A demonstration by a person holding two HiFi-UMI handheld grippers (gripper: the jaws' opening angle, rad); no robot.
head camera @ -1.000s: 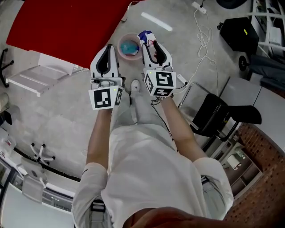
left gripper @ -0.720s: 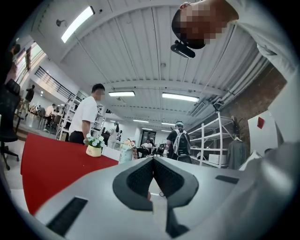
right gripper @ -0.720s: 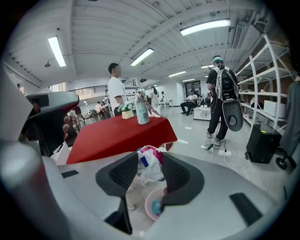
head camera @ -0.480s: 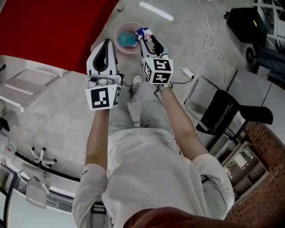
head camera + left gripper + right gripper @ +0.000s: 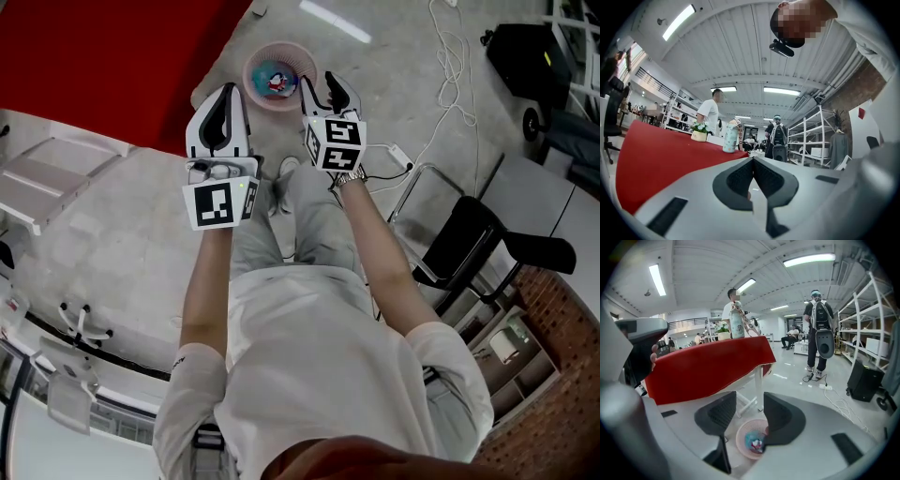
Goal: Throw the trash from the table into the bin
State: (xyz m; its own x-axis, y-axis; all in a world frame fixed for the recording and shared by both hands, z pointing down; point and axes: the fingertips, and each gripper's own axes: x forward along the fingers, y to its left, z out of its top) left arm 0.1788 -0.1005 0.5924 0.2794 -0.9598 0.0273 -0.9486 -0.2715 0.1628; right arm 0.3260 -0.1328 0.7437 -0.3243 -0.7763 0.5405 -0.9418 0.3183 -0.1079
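Drop step: my right gripper [image 5: 322, 86], jaws opening and empty, hangs above the bin [image 5: 253, 66] at top centre; trash [image 5: 277, 82] lies inside. Left gripper [image 5: 223, 98] pressed together. Next, I judge: back to the table [image 5: 112, 56].

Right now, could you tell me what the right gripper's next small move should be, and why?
Probably lift the right gripper up toward the red table: its jaws are opening, empty, and the trash lies in the pink bin.

Bright ceiling striplights, fisheye edges, sharp
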